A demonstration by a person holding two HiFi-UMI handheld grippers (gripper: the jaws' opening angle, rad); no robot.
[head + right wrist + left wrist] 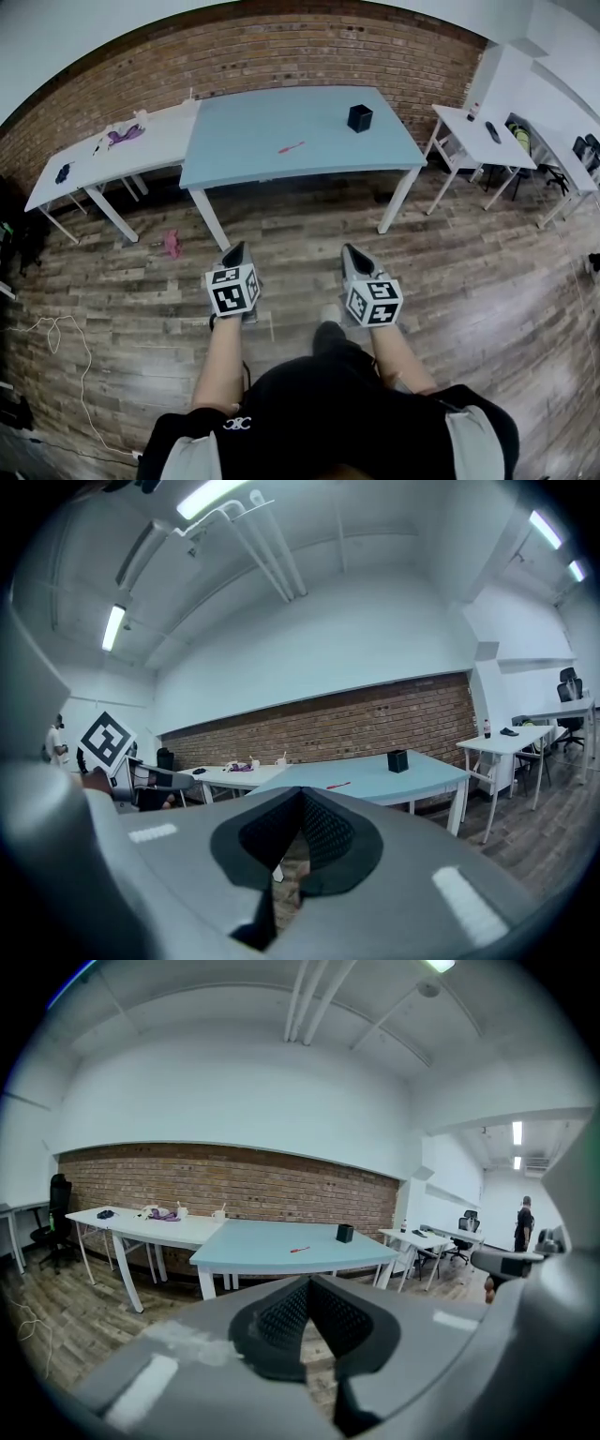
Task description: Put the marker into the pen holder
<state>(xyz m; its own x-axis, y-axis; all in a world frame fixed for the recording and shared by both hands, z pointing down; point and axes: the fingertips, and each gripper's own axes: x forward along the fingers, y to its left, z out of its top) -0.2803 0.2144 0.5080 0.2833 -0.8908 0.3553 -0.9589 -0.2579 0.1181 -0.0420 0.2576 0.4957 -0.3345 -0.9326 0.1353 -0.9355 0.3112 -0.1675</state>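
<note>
Ahead, blue table [253, 131] against brick wall [281, 56] carries red marker [292, 147], black pen holder [359, 118]; left tongs [236, 251], right tongs [352, 253] closed, empty.

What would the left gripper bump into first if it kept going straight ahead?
Nothing nearby. The left gripper, shut, tilts slightly down toward the blue table, so it would probably reach the wooden floor before or under that table; depth is unclear.

We read no words or numbers. The marker cube [232, 289] on the left gripper [236, 249] and that on the right gripper [350, 251] bear only black-and-white squares; the white logo [237, 423] on the black shirt [309, 412] is too small.
</note>
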